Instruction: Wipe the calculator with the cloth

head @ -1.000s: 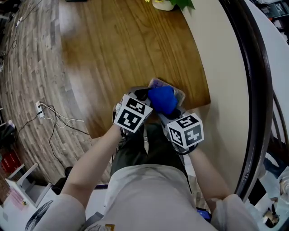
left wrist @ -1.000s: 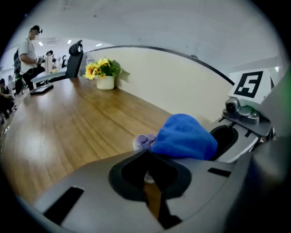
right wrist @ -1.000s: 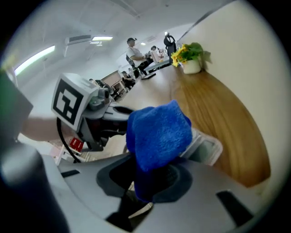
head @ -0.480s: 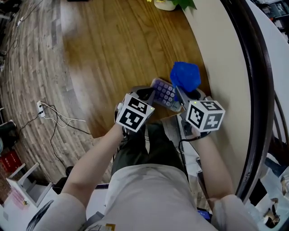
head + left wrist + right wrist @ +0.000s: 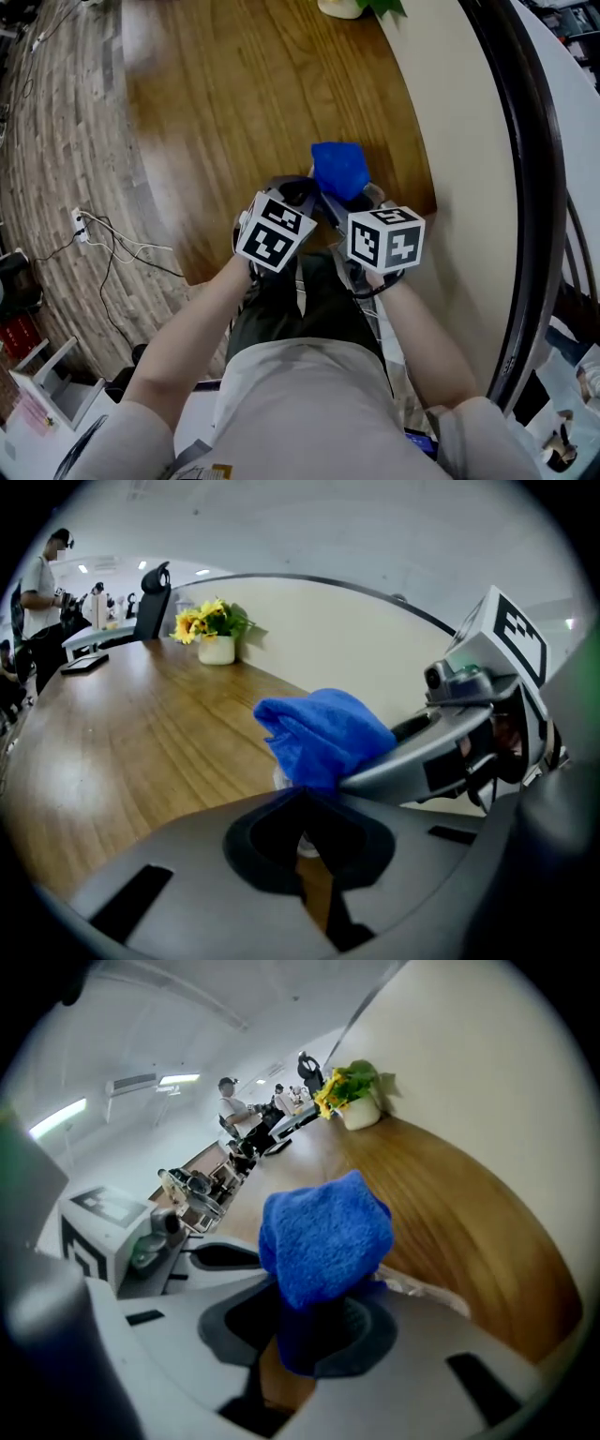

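Observation:
A blue cloth [image 5: 339, 171] sits bunched in my right gripper [image 5: 360, 199], which is shut on it. The cloth lies over the calculator, which is almost wholly hidden in the head view. My left gripper [image 5: 306, 194] is shut at the calculator's near end, just left of the cloth. In the left gripper view the cloth [image 5: 323, 738] hangs right above my shut jaws, with the right gripper [image 5: 441, 752] reaching in from the right. In the right gripper view the cloth [image 5: 323, 1237] fills the jaws, and a pale edge of the calculator [image 5: 427, 1295] shows beside it.
All this happens over the near corner of a wooden table [image 5: 234, 112]. A flower pot [image 5: 339, 7] stands at its far end. A cream wall [image 5: 469, 141] runs along the right. Cables [image 5: 112, 248] lie on the floor at the left. People [image 5: 230, 1105] stand far off.
The right gripper lifted the cloth off to the far right, baring the calculator's keys, then brought it back left over the calculator. The left gripper barely moved.

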Available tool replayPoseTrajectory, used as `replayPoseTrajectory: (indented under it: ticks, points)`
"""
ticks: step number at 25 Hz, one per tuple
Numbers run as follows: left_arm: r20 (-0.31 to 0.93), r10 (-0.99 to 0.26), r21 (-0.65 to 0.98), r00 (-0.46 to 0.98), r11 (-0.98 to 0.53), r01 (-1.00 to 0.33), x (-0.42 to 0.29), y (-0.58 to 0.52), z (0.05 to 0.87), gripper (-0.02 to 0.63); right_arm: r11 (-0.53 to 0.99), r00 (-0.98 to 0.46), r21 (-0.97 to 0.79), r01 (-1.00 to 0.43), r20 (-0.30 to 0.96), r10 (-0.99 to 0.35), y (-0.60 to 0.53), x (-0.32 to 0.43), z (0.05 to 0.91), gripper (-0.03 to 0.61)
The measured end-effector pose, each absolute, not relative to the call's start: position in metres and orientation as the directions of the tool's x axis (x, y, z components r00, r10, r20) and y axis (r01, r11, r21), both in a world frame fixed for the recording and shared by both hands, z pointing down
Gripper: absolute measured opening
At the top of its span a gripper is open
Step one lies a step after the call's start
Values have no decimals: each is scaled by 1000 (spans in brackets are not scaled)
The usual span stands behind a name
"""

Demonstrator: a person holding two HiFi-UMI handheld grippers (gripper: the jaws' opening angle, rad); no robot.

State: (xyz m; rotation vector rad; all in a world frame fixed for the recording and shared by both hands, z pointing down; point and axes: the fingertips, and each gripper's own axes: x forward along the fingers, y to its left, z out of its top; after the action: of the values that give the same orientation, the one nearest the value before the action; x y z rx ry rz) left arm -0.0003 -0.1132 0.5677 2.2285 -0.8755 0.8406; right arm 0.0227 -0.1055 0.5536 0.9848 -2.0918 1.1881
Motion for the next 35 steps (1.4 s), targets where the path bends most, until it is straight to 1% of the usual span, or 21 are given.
replayPoseTrajectory:
  ticks: [6, 10, 15, 18, 21, 28, 35]
  points:
    - [721, -358, 320, 593, -586, -744, 1, -111, 567, 2, 339, -630, -544, -768, 738, -241, -66, 19, 554, 101]
    - [706, -379, 327, 598, -575, -750, -2, -108, 564, 2, 372, -611, -519, -770, 768, -192, -47, 20, 553, 103]
    - [727, -363, 353, 583, -530, -771, -23, -90, 563, 2, 436, -587, -477, -763, 794, -158, -39, 25, 542, 103]
    - [732, -370, 364, 572, -497, -787, -39, -81, 552, 2, 458, -587, -461, -760, 789, -180, -47, 30, 525, 104]
    - [715, -412, 360, 565, -476, -803, -54, -80, 530, 2, 478, -593, -444, -758, 774, -222, -62, 31, 502, 104]
    - [613, -558, 316, 559, -475, -821, -75, -105, 452, 2, 554, -607, -368, -747, 718, -341, -104, 21, 437, 104]
    - [494, -675, 230, 548, -507, -831, -88, -139, 364, 2, 630, -650, -288, -721, 594, -473, -143, 13, 344, 104]
